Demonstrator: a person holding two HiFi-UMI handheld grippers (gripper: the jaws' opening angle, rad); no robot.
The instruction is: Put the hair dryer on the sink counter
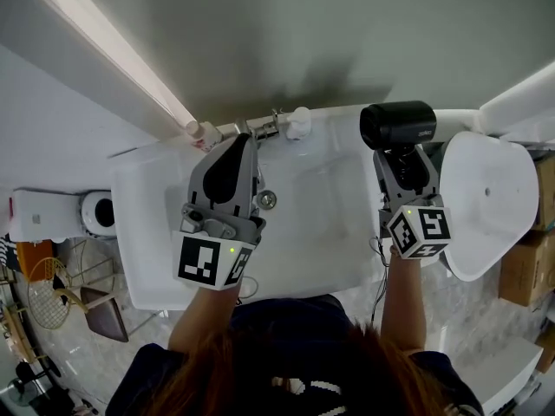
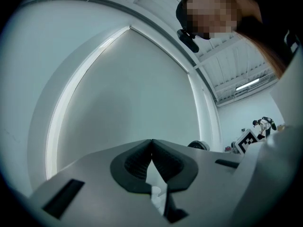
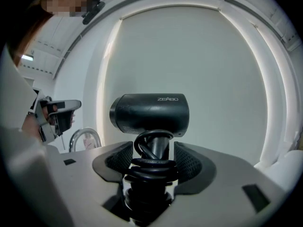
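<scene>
A black hair dryer (image 1: 397,125) (image 3: 150,113) stands out past my right gripper (image 1: 401,159) (image 3: 154,150), which is shut on its handle. The black cord is wound in loops round that handle between the pads. The dryer's body hangs over the back right corner of the white sink counter (image 1: 362,258), near the wall. My left gripper (image 1: 245,141) (image 2: 151,143) is over the left half of the basin, pointing at the wall. Its tips meet, with nothing held.
A chrome faucet (image 1: 264,128) (image 3: 85,136) and a white knob-shaped thing (image 1: 298,121) sit at the basin's back edge, and a drain (image 1: 267,199) lies in the bowl. A large white rounded fixture (image 1: 486,198) stands right of the counter, cardboard boxes (image 1: 525,267) beyond it. A white bin (image 1: 95,213) stands at the left.
</scene>
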